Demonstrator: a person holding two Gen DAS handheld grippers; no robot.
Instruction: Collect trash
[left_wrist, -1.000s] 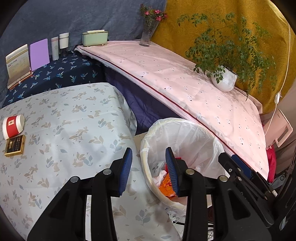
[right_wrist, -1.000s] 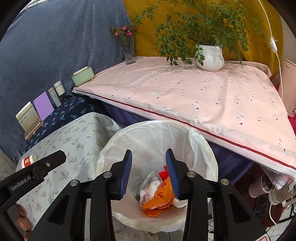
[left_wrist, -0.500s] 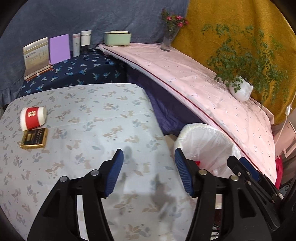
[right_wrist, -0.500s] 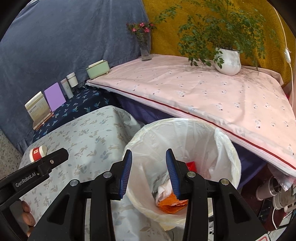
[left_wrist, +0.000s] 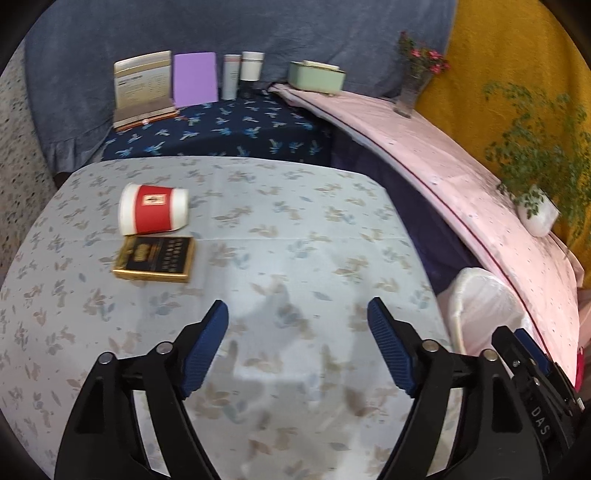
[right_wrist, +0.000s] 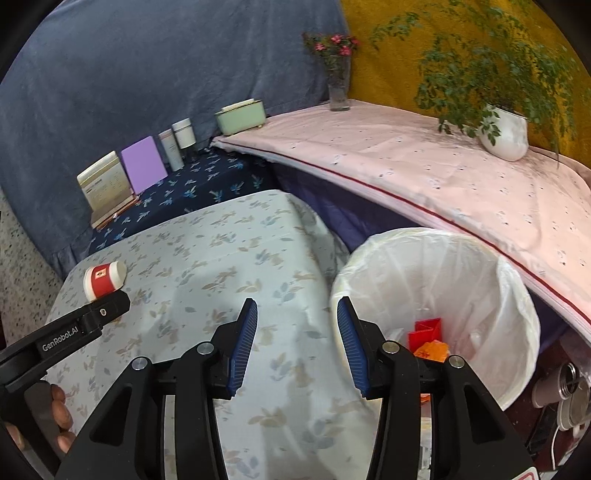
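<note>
Red-banded cup (left_wrist: 153, 209) on its side, beyond left gripper (left_wrist: 297, 325), empty jaws opening.

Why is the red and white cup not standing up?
I cannot tell why. The cup is tipped over, lying on its side on the table beside a gold box.

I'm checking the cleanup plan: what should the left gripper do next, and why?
Probably reach ahead and left to the cup. It lies on its side beside the gold box on the table. The left gripper is empty, its jaws opening.
</note>
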